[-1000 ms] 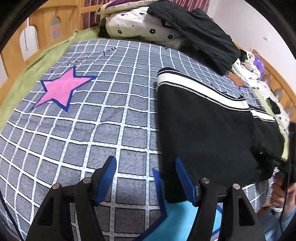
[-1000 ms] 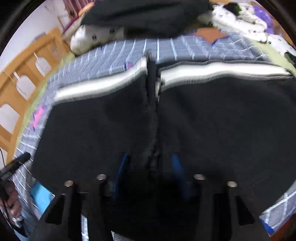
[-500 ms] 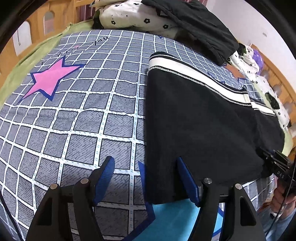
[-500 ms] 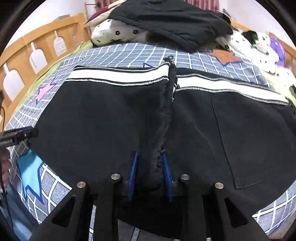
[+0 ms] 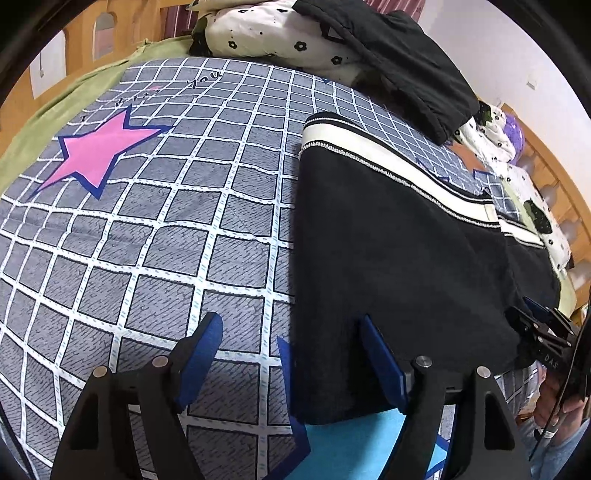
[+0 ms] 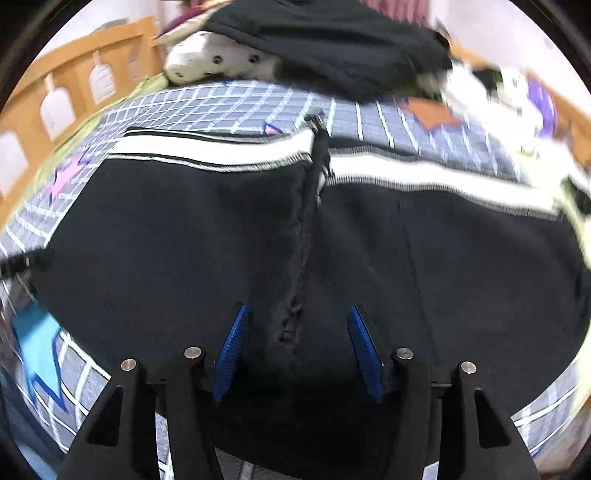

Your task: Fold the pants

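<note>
Two handheld grippers with blue ribbed finger pads work over a bed. From the left wrist view, the left gripper (image 5: 290,352) is spread wide open and holds nothing; its right finger lies over the near corner of the black fabric pants with a white-striped waistband (image 5: 388,266), while its left finger hovers above the grey quilt with a white grid pattern (image 5: 177,229). In the right wrist view, which is blurred, the right gripper (image 6: 297,347) is also released, its fingers parted on either side of the centre seam of the pants (image 6: 184,240), not pinching the cloth.

The pants lie spread flat on the quilt, waistband toward the far side of the bed, seam running toward the right gripper. The right gripper (image 5: 546,339) appears at the far edge of the left view, at the hem of the pants; small white letters on its body seem to read "DAS".

Cursive black writing on the quilt ends in "You" (image 5: 204,78); the rest is too small to read. A pink star with a dark blue outline (image 5: 98,151) is printed near it, and a light blue star (image 5: 354,443) shows under the near hem. Beyond the pants, a black garment (image 5: 399,62) is draped over white bedding with black flowers (image 5: 273,33). A wooden bed rail with arched cut-outs (image 6: 70,85) borders the bed.
</note>
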Demonstrator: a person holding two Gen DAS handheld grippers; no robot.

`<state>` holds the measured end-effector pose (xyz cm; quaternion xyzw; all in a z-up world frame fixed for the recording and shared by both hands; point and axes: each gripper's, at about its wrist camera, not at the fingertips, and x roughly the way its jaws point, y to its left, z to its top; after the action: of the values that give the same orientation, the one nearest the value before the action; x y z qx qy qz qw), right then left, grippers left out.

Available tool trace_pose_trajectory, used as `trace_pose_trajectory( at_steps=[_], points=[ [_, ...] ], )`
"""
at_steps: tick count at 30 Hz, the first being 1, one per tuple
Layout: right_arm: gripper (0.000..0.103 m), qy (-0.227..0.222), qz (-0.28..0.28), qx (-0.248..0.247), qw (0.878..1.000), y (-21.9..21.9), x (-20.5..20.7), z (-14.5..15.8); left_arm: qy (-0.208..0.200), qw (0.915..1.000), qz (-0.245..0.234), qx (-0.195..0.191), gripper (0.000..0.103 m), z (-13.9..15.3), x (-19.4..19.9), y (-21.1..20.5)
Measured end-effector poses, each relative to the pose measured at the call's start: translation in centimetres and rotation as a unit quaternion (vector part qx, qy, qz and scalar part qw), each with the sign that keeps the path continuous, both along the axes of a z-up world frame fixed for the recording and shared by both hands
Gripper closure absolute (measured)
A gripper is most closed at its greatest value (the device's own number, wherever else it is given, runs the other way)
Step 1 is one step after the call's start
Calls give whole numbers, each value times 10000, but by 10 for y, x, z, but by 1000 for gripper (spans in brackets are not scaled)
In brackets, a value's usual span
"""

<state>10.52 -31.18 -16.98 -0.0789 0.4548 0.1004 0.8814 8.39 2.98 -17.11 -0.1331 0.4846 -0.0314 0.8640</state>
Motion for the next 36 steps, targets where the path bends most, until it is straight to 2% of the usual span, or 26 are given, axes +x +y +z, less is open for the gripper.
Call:
trace_pose_trajectory(
  at_steps=[3, 6, 8, 11, 13, 15, 17, 20, 23, 28, 29, 32, 34, 36],
  points=[
    [42, -140, -70, 71, 9999, -9, -6, 11, -28, 10000, 6, 30, 27, -1, -1, -1],
    [42, -202, -431, 303, 9984, -28, -8, 21, -70, 9999, 16, 144, 27, -1, -1, -5],
    [42, -208, -447, 401, 9980, -35, -12, 25, -99, 9998, 36, 167, 27, -1, -2, -6],
    [42, -704, -787, 294, 9940, -45, -19, 36, -123, 9997, 100, 181, 27, -1, -4, -8],
    [42, -868, -999, 507, 9899, -54, -26, 41, -159, 9996, 124, 204, 27, -1, -4, -8],
    [42, -716, -1138, 787, 9878, -65, -24, 39, -206, 9995, 163, 194, 27, -1, -5, -8],
    [42, -511, -1250, 833, 9873, -70, -19, 33, -303, 9991, 219, 218, 26, -3, -7, -10],
    [42, -138, -1016, 921, 9905, -64, -13, 16, -462, 9980, 263, 331, 26, -4, -10, -15],
    [42, 297, -1025, 721, 9917, -60, -6, -12, -583, 9970, 334, 376, 26, -5, -11, -17],
    [40, 4, -1008, 398, 9941, -48, -9, -14, -794, 9953, 423, 370, 24, -9, -11, -18],
    [40, 16, -1016, 464, 9937, -48, -11, -14, -790, 9955, 375, 355, 25, -10, -10, -18],
    [51, 157, -943, 788, 9923, -52, -10, -8, -647, 9975, 224, 189, 26, -9, -5, -14],
    [52, 156, -969, 901, 9911, -60, -12, -1, -572, 9981, 240, -58, 26, -8, -4, -8],
    [52, -66, -1228, 1087, 9864, -75, -16, 12, -518, 9981, 278, -170, 27, -9, -5, -7]
  ],
)
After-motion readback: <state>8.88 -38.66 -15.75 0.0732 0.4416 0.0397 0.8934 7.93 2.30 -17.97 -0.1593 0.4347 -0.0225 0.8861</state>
